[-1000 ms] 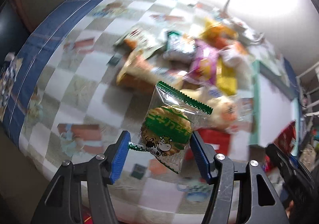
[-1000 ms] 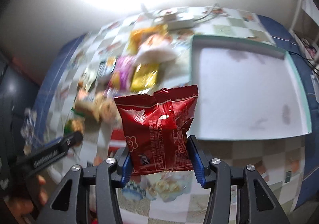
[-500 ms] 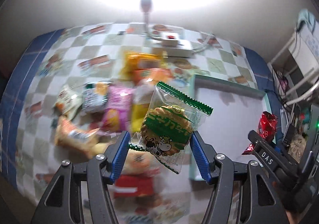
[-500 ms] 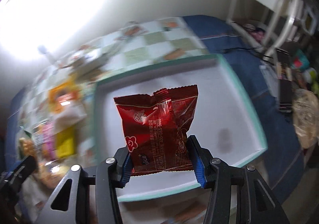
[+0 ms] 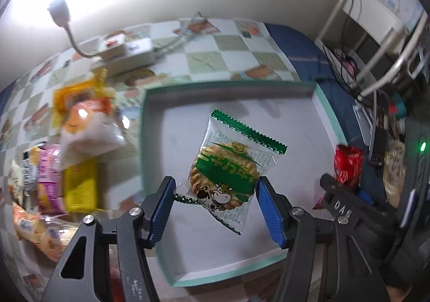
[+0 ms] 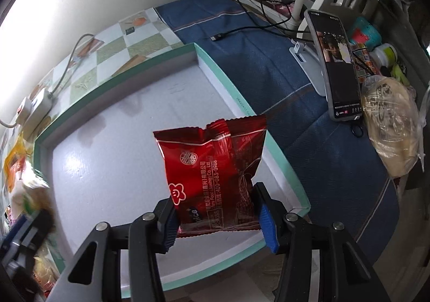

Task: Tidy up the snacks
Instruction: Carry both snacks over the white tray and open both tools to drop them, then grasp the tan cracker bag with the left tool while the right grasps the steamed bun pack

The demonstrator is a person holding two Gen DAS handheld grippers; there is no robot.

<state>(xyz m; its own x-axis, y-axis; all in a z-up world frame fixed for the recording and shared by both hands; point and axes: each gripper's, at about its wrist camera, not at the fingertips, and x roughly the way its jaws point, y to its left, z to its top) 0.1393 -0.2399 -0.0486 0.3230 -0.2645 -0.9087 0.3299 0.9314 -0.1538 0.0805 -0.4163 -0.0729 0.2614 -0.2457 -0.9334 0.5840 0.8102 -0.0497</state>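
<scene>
Two tongs hang over the tray [image 5: 326, 116]. The left tongs [image 5: 215, 206] clamp a cookie pack [image 5: 229, 167]; the right tongs [image 6: 216, 217] clamp a red pack [image 6: 212, 167]

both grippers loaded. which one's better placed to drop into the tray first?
Left, probably. The left gripper holds the green cracker packet over the middle of the tray. The right gripper holds the red packet nearer the tray's right rim.

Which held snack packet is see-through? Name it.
The clear green-edged biscuit packet in the left gripper; the right gripper's glossy red foil packet is opaque.
</scene>
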